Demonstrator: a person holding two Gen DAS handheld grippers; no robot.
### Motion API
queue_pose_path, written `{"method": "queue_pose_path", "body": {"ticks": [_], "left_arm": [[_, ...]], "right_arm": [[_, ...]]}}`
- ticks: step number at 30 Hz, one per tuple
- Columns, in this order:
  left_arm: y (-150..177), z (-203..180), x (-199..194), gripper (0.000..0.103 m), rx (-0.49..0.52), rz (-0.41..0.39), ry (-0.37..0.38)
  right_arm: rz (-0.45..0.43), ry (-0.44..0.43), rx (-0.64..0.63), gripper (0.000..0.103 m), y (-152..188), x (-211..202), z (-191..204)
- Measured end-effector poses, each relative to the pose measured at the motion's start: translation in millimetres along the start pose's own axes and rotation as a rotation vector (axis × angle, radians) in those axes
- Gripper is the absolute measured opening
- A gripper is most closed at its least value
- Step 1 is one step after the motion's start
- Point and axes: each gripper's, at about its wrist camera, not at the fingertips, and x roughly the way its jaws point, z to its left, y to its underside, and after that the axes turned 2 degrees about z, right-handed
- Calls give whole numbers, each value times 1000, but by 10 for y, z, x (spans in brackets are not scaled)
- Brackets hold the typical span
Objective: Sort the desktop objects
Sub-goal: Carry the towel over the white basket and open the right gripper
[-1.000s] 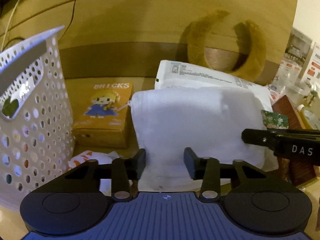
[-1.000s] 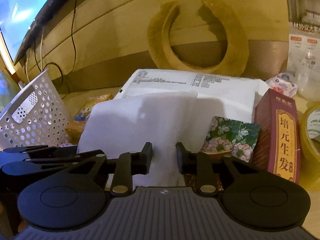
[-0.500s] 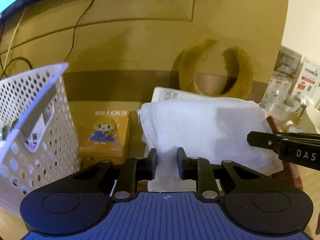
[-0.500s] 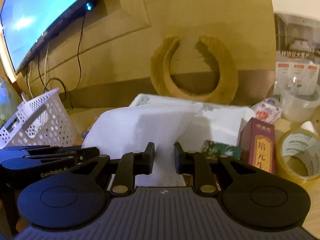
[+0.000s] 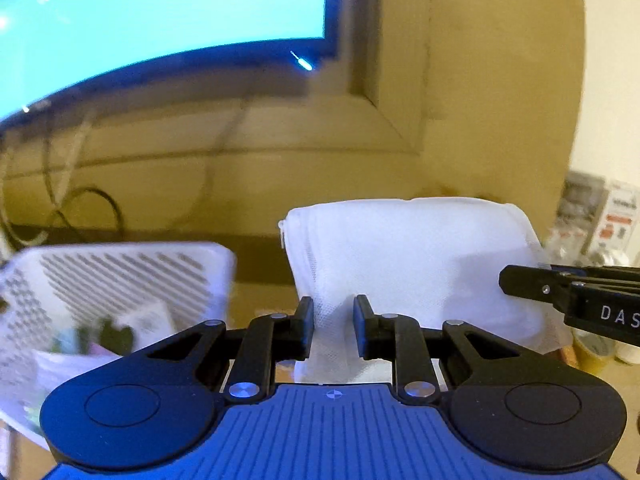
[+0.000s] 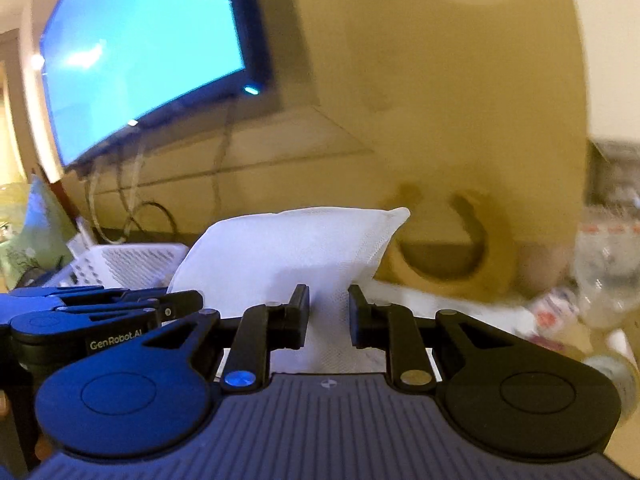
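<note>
1. While both claws pinch the white bag (image 5: 404, 264), it hangs up in the air between them, with the desk things low behind it.
2. The left claw (image 5: 333, 326) is nearly closed, and its two fingers squeeze a fold at the bag's near bottom edge.
3. The right claw (image 6: 328, 314) is nearly closed too, and it holds the same bag a bit further right.
4. The white basket (image 5: 120, 280) with holes sits low on the left, near the bag, with some things already inside.
5. I think the bag is going into the basket next.
6. The bag is soft and thin, so it could slip out if one claw lets go too soon.
7. If the claws pull apart, the thin cloth might rip.
8. A floppy corner could catch on the basket rim and tip the basket.
</note>
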Motion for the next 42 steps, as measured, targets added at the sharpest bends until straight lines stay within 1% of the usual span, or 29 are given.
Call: {"method": "queue_pose_path", "body": {"ticks": [4,8,13,15,18,23,26,28,30,32,33,34,36,37,39,41,42], "left_arm": [[-126,390,-237,19,-13,-43,-68],[-173,855,-391,19,-31,-55,-148],[-125,1471,-484,20,-67,-35,-244],[-87,1688,-493,20,-79,-18,-268],[-38,1976,-476,20,-95,5,-293],[78,2350,-344,21,-116,58,-296],[178,2474,-268,21,-111,100,-268],[227,2480,-188,21,-93,126,-249],[263,2441,-110,26,-69,143,-220],[254,2378,-26,41,-43,160,-191],[253,2357,18,41,-36,169,-178],[256,2350,65,42,-35,178,-166],[264,2355,142,45,-40,194,-153],[272,2358,163,49,-40,198,-152],[281,2376,202,58,-31,200,-156],[268,2367,198,68,-31,197,-154],[267,2370,202,72,-31,198,-167]], "right_arm": [[-25,-60,-32,23,-172,67,416],[-25,-133,-61,23,-298,244,896],[14,-210,-91,23,-314,588,1510],[47,-229,-90,23,-291,765,1727],[87,-251,-88,23,-205,900,1975],[152,-252,-104,23,-55,1103,2306],[189,-229,-113,23,42,1196,2372],[217,-206,-106,23,85,1243,2360],[233,-170,-105,23,102,1258,2332],[260,-132,-107,24,89,1292,2303],[271,-120,-102,24,82,1321,2283],[289,-99,-97,26,81,1353,2270],[292,-64,-118,28,82,1399,2287],[303,-50,-128,31,83,1417,2305],[314,-29,-136,40,82,1433,2340],[314,-37,-137,71,102,1419,2384],[309,-27,-132,70,112,1389,2398]]}}
